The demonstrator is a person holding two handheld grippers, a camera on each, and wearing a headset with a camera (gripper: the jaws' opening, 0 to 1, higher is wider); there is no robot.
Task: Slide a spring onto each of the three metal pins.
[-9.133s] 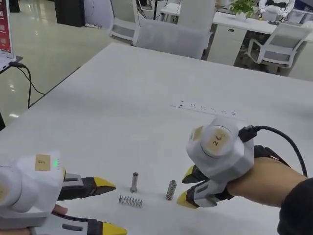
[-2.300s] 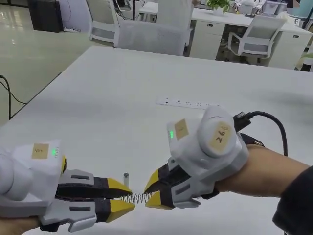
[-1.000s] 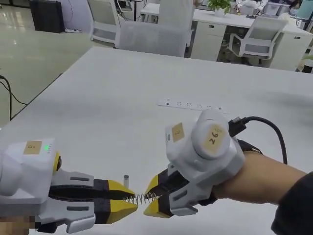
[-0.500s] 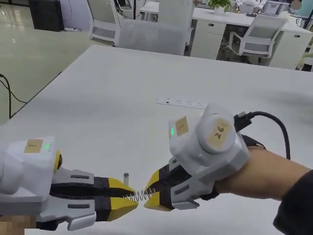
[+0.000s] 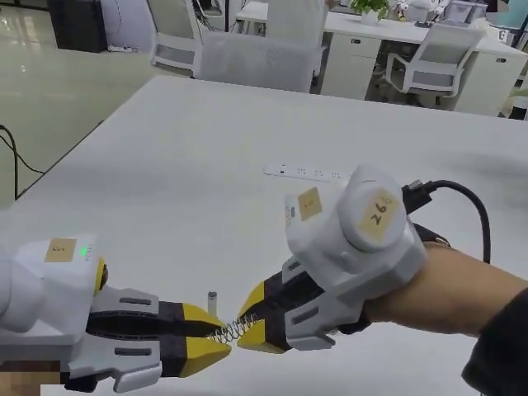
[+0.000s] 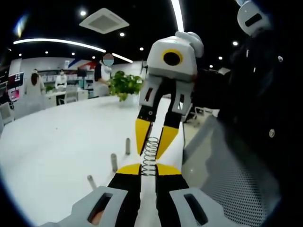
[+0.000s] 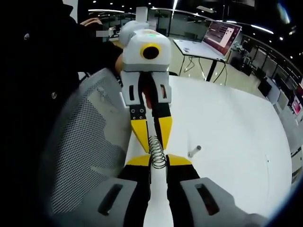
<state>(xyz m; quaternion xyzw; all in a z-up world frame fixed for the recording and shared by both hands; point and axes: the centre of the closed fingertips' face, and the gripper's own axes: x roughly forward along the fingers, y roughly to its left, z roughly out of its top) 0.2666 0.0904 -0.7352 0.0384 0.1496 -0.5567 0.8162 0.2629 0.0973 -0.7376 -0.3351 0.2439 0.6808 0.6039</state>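
Head view: left gripper [image 5: 213,338] and right gripper [image 5: 249,322] jaws pinch spring [image 5: 229,330] ends.

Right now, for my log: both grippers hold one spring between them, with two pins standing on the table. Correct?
Three pins stand on the table, as the left gripper view shows. The left gripper and right gripper do share one spring.

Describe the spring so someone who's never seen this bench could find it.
At the near edge of the white table, the left gripper and right gripper face tip to tip. The spring is the wire coil bridging their yellow tips; unlike the smooth upright metal pin beside it, it's held off the table.
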